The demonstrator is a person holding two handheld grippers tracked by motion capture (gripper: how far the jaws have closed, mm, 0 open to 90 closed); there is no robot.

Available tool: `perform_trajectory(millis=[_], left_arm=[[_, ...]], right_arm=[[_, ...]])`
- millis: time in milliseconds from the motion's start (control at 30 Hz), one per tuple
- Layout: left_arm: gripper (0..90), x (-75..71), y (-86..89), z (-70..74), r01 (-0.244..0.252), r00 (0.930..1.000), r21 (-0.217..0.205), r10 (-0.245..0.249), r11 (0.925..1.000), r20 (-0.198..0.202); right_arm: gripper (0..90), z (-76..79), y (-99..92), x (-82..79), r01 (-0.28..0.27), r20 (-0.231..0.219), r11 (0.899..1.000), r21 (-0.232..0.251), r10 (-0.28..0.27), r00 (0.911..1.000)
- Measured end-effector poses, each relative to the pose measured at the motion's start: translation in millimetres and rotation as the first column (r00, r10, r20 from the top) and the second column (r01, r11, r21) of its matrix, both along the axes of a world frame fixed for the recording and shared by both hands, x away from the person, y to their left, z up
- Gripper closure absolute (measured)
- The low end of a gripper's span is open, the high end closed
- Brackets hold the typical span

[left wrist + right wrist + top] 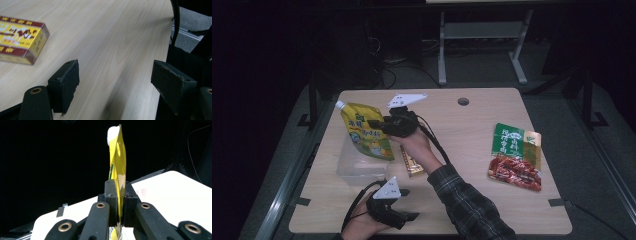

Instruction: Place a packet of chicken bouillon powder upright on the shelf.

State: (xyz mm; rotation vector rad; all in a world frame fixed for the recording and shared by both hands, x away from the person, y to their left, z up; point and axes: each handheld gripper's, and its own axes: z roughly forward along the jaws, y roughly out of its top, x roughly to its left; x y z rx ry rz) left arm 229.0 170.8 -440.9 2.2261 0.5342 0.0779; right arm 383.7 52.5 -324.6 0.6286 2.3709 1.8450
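The right hand-held gripper (119,202) pinches the yellow, soft plastic spouted pouch (364,132) at its flat edge, holding it above the clear plastic box (357,162) on the table (472,125). The pouch probably sags and slips; gripping near the stiffer seam seems safest. The left hand-held gripper (113,82) hangs open.

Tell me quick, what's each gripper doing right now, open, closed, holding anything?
Left gripper: open, holding nothing, over bare table.
Right gripper: closed on the yellow pouch.
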Motion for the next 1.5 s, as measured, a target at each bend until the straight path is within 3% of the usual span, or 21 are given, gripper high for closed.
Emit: perform_trajectory(millis=[433, 833, 967, 1133, 1267, 1500], left_arm=[[22.3, -0.7, 2.2, 1.1, 0.005, 1.0000, 0.003, -0.005, 1.0000, 0.002], [22.2, -1.0, 1.0, -0.4, 0.005, 0.9999, -0.002, -0.006, 1.0000, -0.013], [22.3, -0.6, 0.9, -0.9, 0.008, 0.9999, -0.001, -0.008, 1.0000, -0.013], [22.2, -0.8, 0.7, -1.5, 0.004, 0.9998, 0.002, -0.004, 1.0000, -0.019], [22.2, -0.3, -0.2, -3.0, 0.002, 0.9996, 0.002, -0.002, 1.0000, -0.028], [22.2, 0.8, -0.7, -3.8, 0.006, 0.9996, 0.012, -0.006, 0.9999, -0.028]], right_arm=[[85.9, -21.9, 23.1, 3.5, -0.026, 0.010, 0.999, 0.038, 0.026, 0.9996], [85.7, -44.9, 25.4, 0.4, -0.049, 0.001, 0.997, 0.061, 0.049, 0.9988], [85.3, -52.6, 24.8, -2.6, -0.050, -0.002, 0.998, 0.042, 0.050, 0.9988], [84.2, -56.5, 20.9, -8.1, -0.064, 0.014, 0.998, -0.025, 0.065, 0.9978], [74.0, -54.9, 14.4, -10.7, -0.074, 0.012, 0.995, -0.065, 0.075, 0.9971], [48.0, -51.0, -2.3, -15.9, -0.061, 0.004, 0.990, -0.128, 0.062, 0.9981]])
